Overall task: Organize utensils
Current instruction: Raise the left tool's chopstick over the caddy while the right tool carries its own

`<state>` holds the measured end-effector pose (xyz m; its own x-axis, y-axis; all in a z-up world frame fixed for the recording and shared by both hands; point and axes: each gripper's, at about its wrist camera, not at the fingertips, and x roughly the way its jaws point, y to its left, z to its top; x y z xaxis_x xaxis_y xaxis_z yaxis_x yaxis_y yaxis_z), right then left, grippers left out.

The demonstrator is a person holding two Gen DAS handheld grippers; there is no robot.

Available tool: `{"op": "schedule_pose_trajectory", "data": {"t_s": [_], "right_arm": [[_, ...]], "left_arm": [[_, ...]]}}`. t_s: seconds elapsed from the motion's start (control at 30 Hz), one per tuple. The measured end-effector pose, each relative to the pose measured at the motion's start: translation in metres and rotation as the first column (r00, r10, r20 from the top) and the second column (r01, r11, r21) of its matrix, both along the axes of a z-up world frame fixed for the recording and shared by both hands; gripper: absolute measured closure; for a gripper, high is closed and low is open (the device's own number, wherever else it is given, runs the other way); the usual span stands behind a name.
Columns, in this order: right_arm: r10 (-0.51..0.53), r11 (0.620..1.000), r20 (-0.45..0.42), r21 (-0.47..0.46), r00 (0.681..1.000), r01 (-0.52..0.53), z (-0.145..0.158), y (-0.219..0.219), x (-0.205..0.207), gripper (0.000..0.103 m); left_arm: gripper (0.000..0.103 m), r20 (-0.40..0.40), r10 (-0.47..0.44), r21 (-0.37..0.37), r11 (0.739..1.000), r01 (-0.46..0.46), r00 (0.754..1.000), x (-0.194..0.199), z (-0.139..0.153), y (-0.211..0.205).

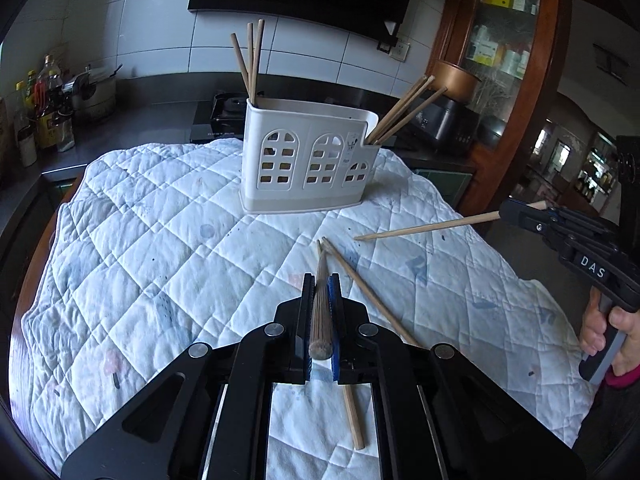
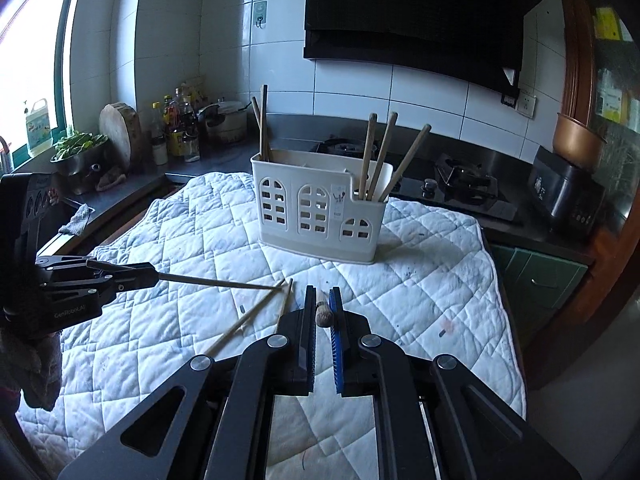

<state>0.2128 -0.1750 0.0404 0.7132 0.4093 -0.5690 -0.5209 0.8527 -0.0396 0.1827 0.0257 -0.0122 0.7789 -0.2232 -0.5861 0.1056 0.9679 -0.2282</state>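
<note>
Had one chopstick (image 1: 321, 300) pinched in the left hand-held gripper (image 1: 321, 292). Same with the right hand-held gripper (image 2: 322, 304), clamped on another chopstick (image 2: 323, 314). White holder (image 1: 310, 160) sat straight ahead of both.

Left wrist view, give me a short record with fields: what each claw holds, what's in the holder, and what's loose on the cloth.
left claw: shut on a wooden chopstick
right claw: shut on a second wooden chopstick, raised above the cloth
holder: white plastic utensil holder with arched cut-outs, upright on the white quilted cloth
in holder: three chopsticks at its left end, three at its right end
loose on cloth: one chopstick
</note>
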Motion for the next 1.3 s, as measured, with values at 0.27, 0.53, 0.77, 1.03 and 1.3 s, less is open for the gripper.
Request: {"op": "schedule_pose_trajectory", "data": {"t_s": [0.27, 0.53, 0.77, 1.03, 1.3], "right_arm": [[0.024, 1.0, 0.005, -0.005, 1.0, -0.024, 0.051, 0.013, 0.027, 0.096], [0.037, 0.999, 0.028, 0.002, 0.999, -0.037, 0.112, 0.025, 0.056, 0.096], [0.01, 0.999, 0.052, 0.051, 0.999, -0.013, 0.151, 0.028, 0.085, 0.096], [-0.061, 0.997, 0.067, 0.049, 0.996, 0.057, 0.166, 0.026, 0.121, 0.096], [-0.095, 0.995, 0.046, 0.034, 0.994, 0.093, 0.156, 0.025, 0.152, 0.096]], "left_arm": [[0.098, 0.022, -0.029, 0.007, 1.0, 0.029, 0.999, 0.024, 0.035, 0.014], [0.098, 0.053, -0.038, 0.04, 0.999, 0.036, 0.998, 0.046, 0.068, 0.021], [0.098, 0.118, -0.045, 0.064, 0.997, 0.037, 0.992, 0.062, 0.11, 0.026], [0.098, 0.249, -0.03, 0.113, 0.994, 0.002, 0.968, 0.087, 0.18, 0.026], [0.098, 0.291, 0.019, 0.164, 0.984, -0.07, 0.956, 0.123, 0.197, 0.02]]}}
